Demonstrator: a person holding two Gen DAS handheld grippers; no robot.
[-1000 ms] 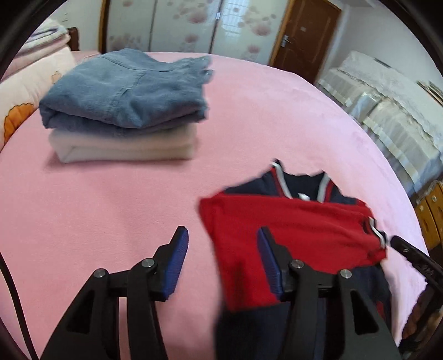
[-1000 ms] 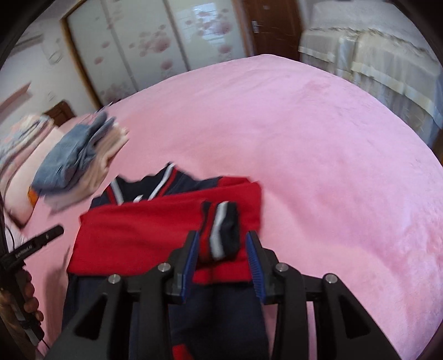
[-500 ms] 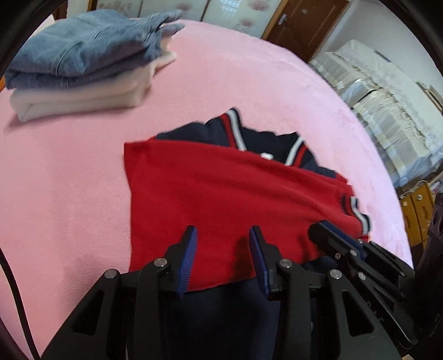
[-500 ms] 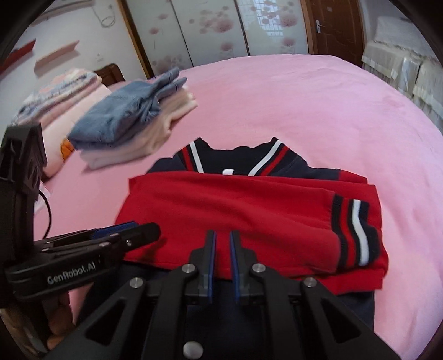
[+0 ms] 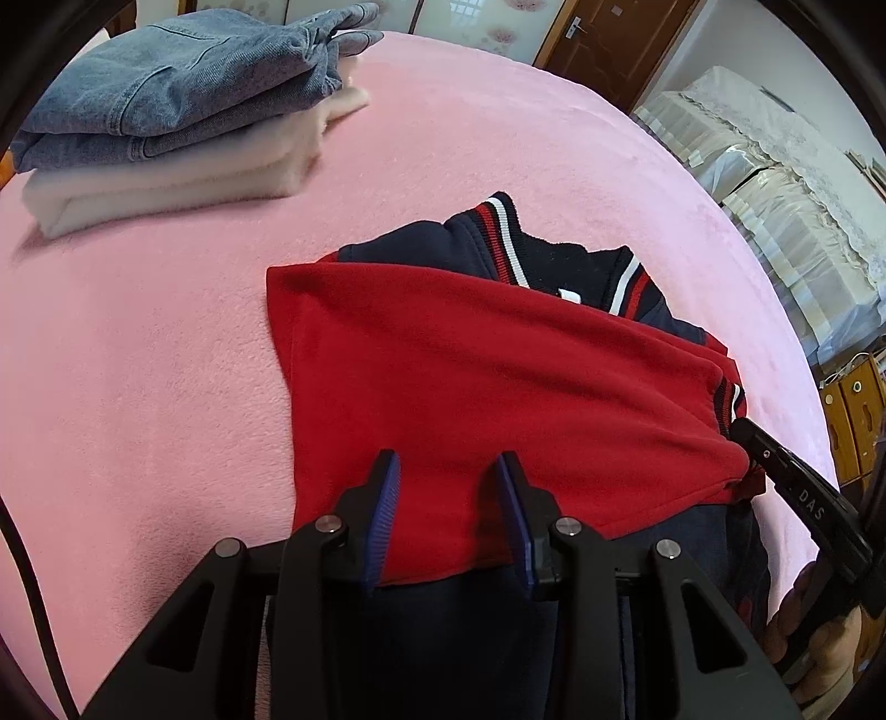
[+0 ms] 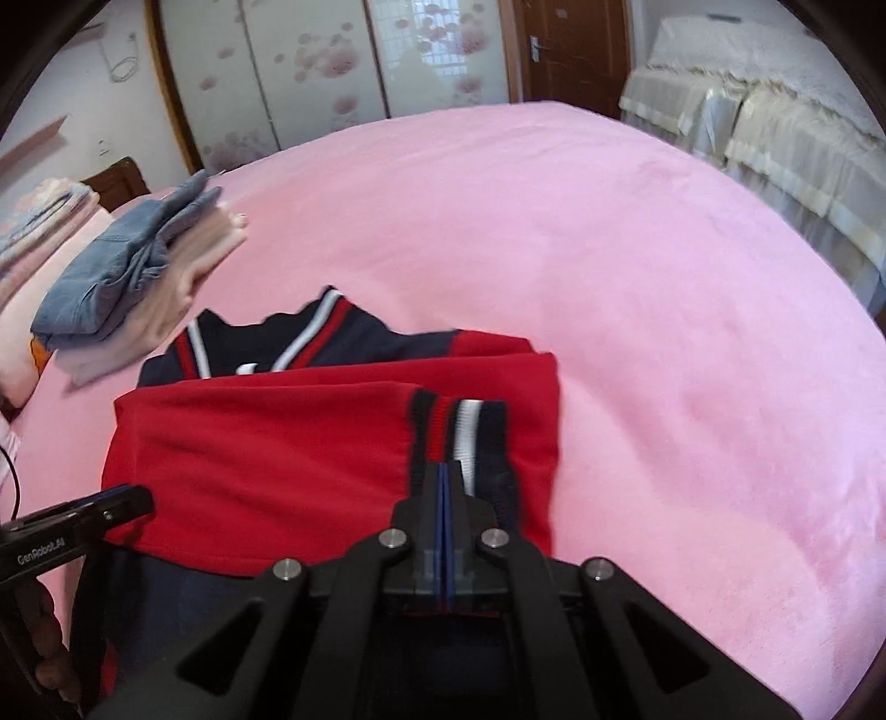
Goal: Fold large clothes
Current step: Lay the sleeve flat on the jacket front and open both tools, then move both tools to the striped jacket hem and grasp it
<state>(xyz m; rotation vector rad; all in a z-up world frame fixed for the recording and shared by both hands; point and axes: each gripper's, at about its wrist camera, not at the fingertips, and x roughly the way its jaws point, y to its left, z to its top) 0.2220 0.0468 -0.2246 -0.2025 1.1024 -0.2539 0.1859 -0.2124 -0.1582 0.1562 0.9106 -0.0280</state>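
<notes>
A navy and red jacket lies on the pink bed, its red sleeves folded across the navy body and its striped collar at the far side. It also shows in the right wrist view. My left gripper is open, its blue pads over the red sleeve's near edge. My right gripper is shut, its tip at the striped cuff; whether cloth is pinched between the pads is hidden. It shows at the right in the left wrist view.
A folded stack, blue denim on cream cloth, sits at the far left of the bed. Pillows and bedding lie beyond it. A covered sofa and a wooden door stand behind the bed.
My left gripper moved over the red sleeve and narrowed its opening. My right gripper let go of the striped cuff, closed fully, and swung back to the cuff.
</notes>
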